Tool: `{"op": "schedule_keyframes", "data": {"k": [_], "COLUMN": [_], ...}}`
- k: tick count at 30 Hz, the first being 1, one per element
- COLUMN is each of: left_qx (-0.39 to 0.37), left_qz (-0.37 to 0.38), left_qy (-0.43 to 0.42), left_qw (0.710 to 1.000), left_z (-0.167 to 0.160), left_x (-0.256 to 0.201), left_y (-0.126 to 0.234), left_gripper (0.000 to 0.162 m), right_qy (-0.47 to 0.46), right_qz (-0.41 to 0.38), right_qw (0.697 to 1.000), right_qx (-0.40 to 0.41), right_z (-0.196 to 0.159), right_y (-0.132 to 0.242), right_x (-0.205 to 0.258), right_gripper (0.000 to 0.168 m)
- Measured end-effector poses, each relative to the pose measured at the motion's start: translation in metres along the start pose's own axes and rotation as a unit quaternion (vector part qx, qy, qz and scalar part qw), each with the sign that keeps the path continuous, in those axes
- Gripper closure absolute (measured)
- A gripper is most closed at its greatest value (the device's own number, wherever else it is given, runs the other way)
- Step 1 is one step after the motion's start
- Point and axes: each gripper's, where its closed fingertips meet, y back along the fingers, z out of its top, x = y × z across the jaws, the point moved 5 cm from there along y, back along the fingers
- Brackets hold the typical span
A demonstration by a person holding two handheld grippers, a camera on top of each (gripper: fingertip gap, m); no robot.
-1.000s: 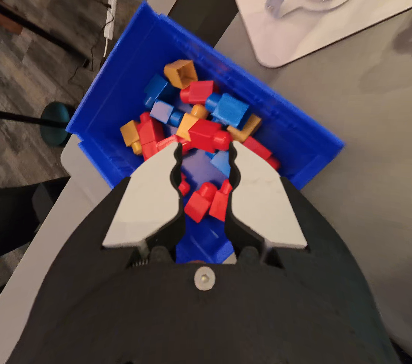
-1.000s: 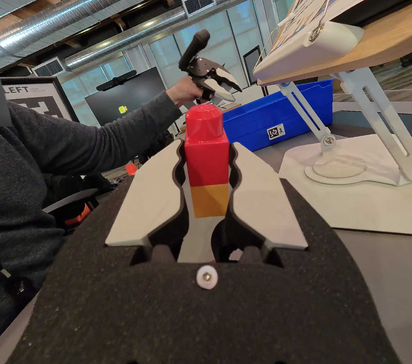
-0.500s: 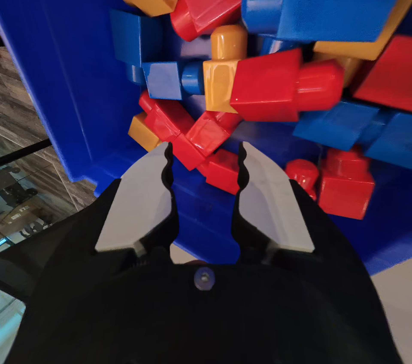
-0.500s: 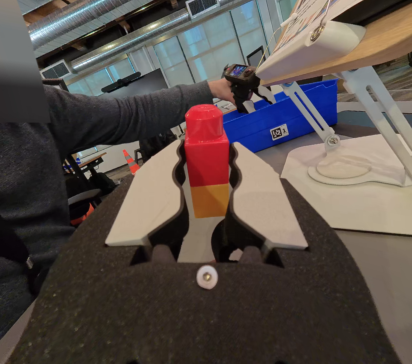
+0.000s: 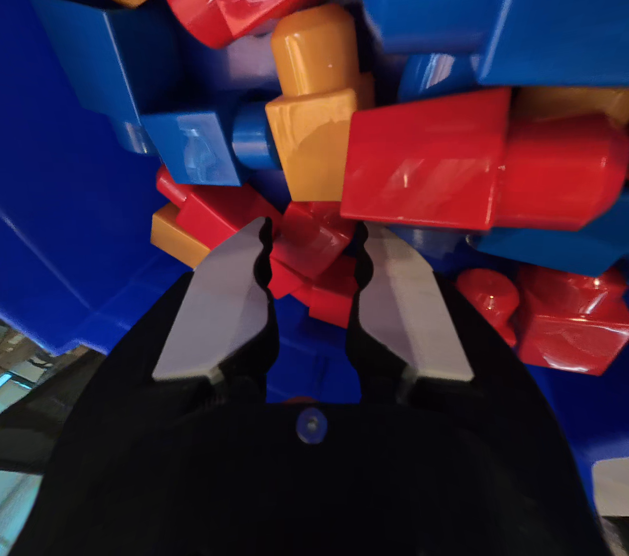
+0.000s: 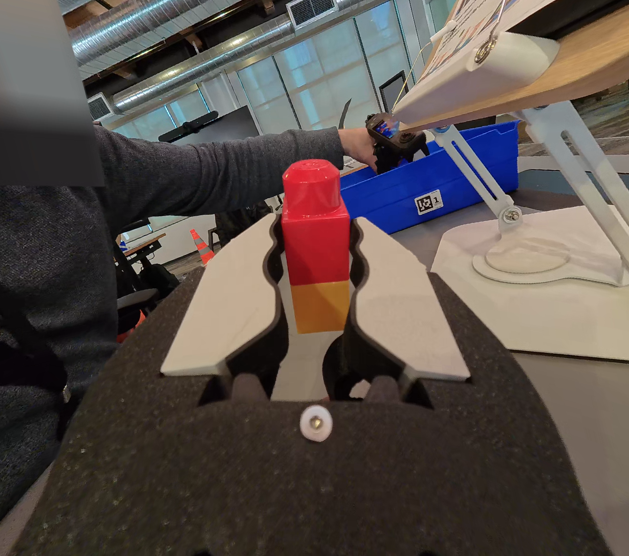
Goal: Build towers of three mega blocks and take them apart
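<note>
My right gripper (image 6: 316, 226) clamps a two-block tower: a glossy red plastic block (image 6: 315, 233) with a round stud on top, pressed onto a smooth orange block (image 6: 320, 306). The pale, wavy-edged fingers (image 6: 238, 287) squeeze the red block's flat sides, and the tower stands upright on the grey table (image 6: 561, 420).

My left gripper (image 5: 315, 230) is down inside the deep blue plastic bin (image 5: 51, 165), its fingers set a moderate way apart around a small shiny red block (image 5: 309, 240) lying tilted in the heap. I cannot tell whether the pads touch it yet. Around it lie more glossy blocks: an orange block with a rounded stud (image 5: 313, 117), a large red block on its side (image 5: 442, 165), a small blue block (image 5: 197, 148).

From the right wrist view, the bin (image 6: 425, 185) sits farther back on the table, with a grey knit sleeve (image 6: 211, 172) reaching into it. Beside it stands a white metal stand (image 6: 544, 192) carrying a tilted wooden board (image 6: 544, 63) with a printed sheet.
</note>
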Motion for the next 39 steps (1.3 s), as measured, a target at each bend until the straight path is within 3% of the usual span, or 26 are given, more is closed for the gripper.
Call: {"op": "schedule_keyframes", "data": {"k": [5, 10, 13, 16, 20, 26, 32, 39], "left_qx": [-0.037, -0.121, -0.182, -0.288, -0.426, -0.564, -0.603, -0.632], "left_qz": [0.000, -0.013, -0.023, -0.026, -0.034, -0.088, -0.152, -0.232], "left_qy": [0.111, 0.234, 0.299, 0.352, 0.353, 0.290, 0.236, 0.246], "left_qw": [0.993, 0.965, 0.937, 0.890, 0.832, 0.768, 0.747, 0.697], "left_z": [-0.005, -0.014, -0.015, -0.004, 0.037, 0.148, 0.246, 0.285], "left_x": [0.003, -0.001, -0.007, -0.017, -0.050, -0.114, -0.150, -0.162], "left_y": [0.014, 0.036, 0.055, 0.098, 0.175, 0.257, 0.273, 0.259], "left_gripper": [0.118, 0.119, 0.119, 0.120, 0.120, 0.121, 0.121, 0.121], "right_qy": [0.005, 0.008, 0.013, 0.017, 0.029, 0.048, 0.071, 0.091], "right_qz": [-0.002, -0.005, -0.008, -0.015, -0.021, -0.031, -0.038, -0.043], "right_qw": [1.000, 1.000, 1.000, 0.999, 0.998, 0.996, 0.993, 0.990], "right_qx": [0.007, 0.014, 0.019, 0.027, 0.043, 0.062, 0.081, 0.099], "right_z": [-0.001, -0.002, -0.003, -0.005, -0.008, -0.011, -0.015, -0.019], "right_y": [-0.001, -0.003, -0.004, -0.006, -0.009, -0.013, -0.017, -0.020], "right_x": [0.001, 0.001, 0.002, 0.002, 0.003, 0.005, 0.008, 0.011], "right_gripper": [0.132, 0.132, 0.132, 0.132, 0.132, 0.132, 0.132, 0.132]}}
